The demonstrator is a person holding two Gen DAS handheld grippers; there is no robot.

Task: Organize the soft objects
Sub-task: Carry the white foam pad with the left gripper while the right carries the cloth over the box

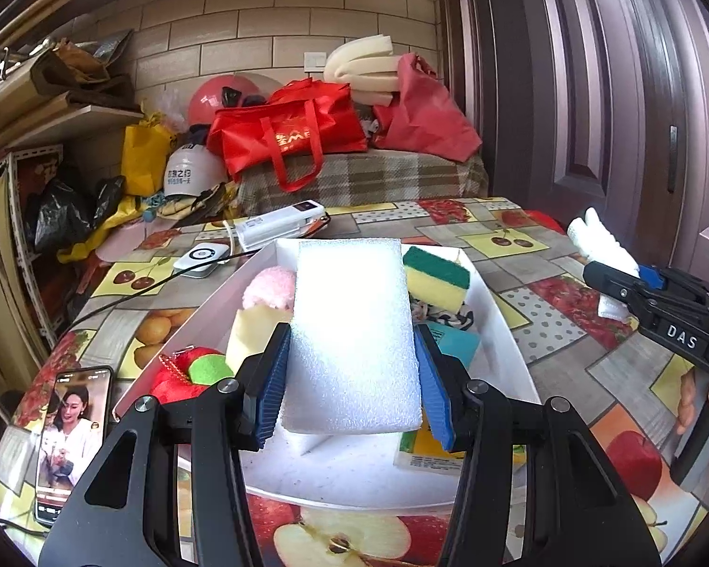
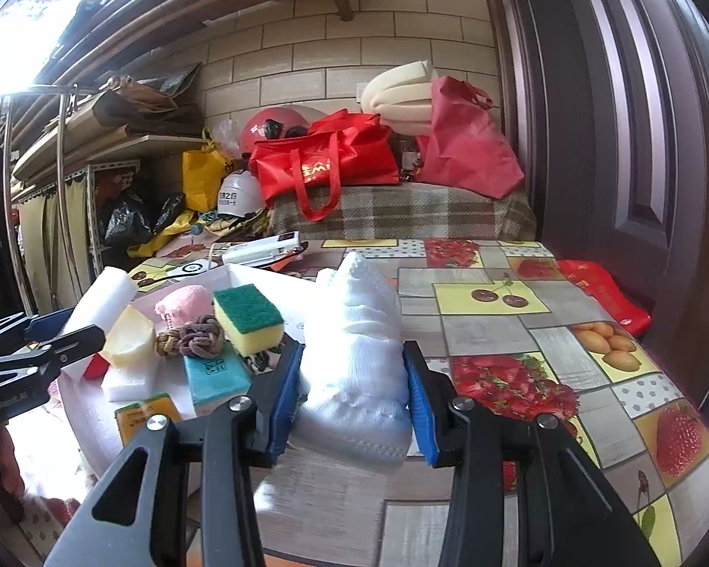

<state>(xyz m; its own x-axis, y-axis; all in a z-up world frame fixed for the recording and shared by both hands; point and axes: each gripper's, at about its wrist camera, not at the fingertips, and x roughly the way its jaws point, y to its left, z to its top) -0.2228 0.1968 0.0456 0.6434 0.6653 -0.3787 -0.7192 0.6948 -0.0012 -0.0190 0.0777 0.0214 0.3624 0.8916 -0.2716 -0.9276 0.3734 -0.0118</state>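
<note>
The left gripper [image 1: 352, 368] is clamped on a white foam block [image 1: 352, 330], its blue ribbed pads [image 1: 274, 378] pressing the block's long sides, so the block's long axis runs straight ahead along the fingers. Directly beneath and beyond it lies the white tray [image 1: 501, 312], which makes this the nearer hand to the drop spot; I judge the coming move to be a lowering into the tray's bare near end.

Ahead in the tray sit a fluffy pink ball [image 1: 269, 288], a yellow sponge with a green scouring face [image 1: 437, 279], a pale wedge of foam [image 1: 253, 330] and a red plush toy [image 1: 184, 378] at the left.

The right gripper [image 2: 354, 397] holds a rolled white knitted cloth [image 2: 354, 354], squeezed between its pads, long axis also pointing forward and tapering to a tip. It hangs over the fruit-patterned bench [image 2: 520, 330], with the tray off to its left, just beside.
</note>
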